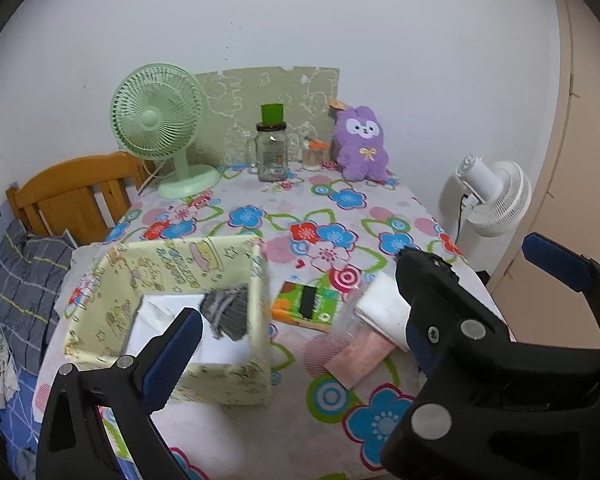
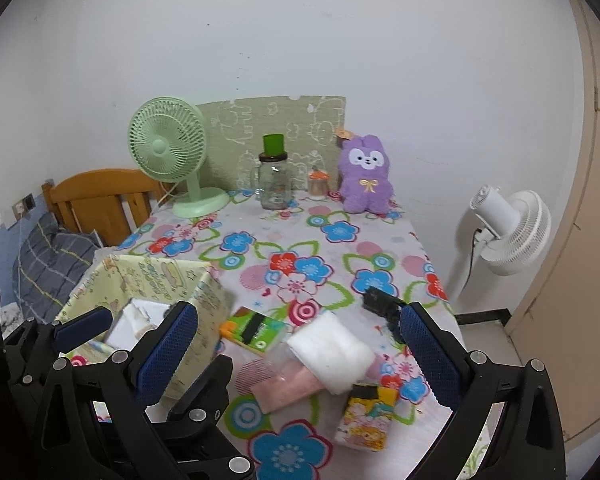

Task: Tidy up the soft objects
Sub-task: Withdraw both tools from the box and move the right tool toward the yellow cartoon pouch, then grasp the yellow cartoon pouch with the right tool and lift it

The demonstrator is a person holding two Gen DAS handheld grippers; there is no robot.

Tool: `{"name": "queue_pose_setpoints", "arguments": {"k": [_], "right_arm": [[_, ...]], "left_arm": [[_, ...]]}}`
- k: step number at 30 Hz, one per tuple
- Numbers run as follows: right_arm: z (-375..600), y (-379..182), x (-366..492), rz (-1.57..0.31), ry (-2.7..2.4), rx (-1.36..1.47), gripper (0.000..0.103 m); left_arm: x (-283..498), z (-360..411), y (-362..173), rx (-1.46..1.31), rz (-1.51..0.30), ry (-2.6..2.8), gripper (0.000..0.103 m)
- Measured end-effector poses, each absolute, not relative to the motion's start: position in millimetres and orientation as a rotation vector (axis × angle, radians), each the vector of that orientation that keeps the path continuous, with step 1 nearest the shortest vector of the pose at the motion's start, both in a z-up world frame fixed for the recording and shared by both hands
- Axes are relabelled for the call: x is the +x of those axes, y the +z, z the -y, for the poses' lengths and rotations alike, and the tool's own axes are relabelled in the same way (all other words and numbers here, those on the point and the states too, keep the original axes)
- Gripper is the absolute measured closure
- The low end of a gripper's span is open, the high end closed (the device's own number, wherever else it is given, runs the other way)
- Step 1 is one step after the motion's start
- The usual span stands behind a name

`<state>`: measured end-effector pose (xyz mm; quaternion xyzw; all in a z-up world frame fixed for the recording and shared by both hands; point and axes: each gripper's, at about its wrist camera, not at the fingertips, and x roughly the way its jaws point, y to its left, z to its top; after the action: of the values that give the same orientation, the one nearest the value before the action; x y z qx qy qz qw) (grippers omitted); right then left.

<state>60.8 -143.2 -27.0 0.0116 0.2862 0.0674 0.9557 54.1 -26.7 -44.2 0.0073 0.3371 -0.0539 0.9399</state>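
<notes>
Holding nothing, 2 wide-jawed grippers, left gripper [image 1: 300,320] and right gripper [image 2: 300,344], face 1 fabric box [image 1: 188,264], 2 fans.

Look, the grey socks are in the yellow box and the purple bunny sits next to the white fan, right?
Not quite. The purple bunny sits at the back of the table by a small jar, and the fan on that table is green. The white fan stands off the table. The left wrist view shows it. The grey socks are in the yellow box.

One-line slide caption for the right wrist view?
Open right gripper hovers over rolled white towel and pink cloth beside the yellow fabric bin.
</notes>
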Motion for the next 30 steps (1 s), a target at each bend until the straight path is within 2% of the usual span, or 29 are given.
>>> {"name": "queue_pose_setpoints", "arguments": {"k": [20, 30], "right_arm": [[185.6, -77.8, 58.9, -0.598, 0.112, 0.046, 0.001], [195.8, -114.3, 70.5, -0.686, 0.098, 0.081, 0.006]], "left_arm": [[56.3, 71.3, -87.5, 0.055, -0.723, -0.148, 0.001], [64.2, 87.8, -117.7, 0.083, -0.773, -0.166, 0.001]]}}
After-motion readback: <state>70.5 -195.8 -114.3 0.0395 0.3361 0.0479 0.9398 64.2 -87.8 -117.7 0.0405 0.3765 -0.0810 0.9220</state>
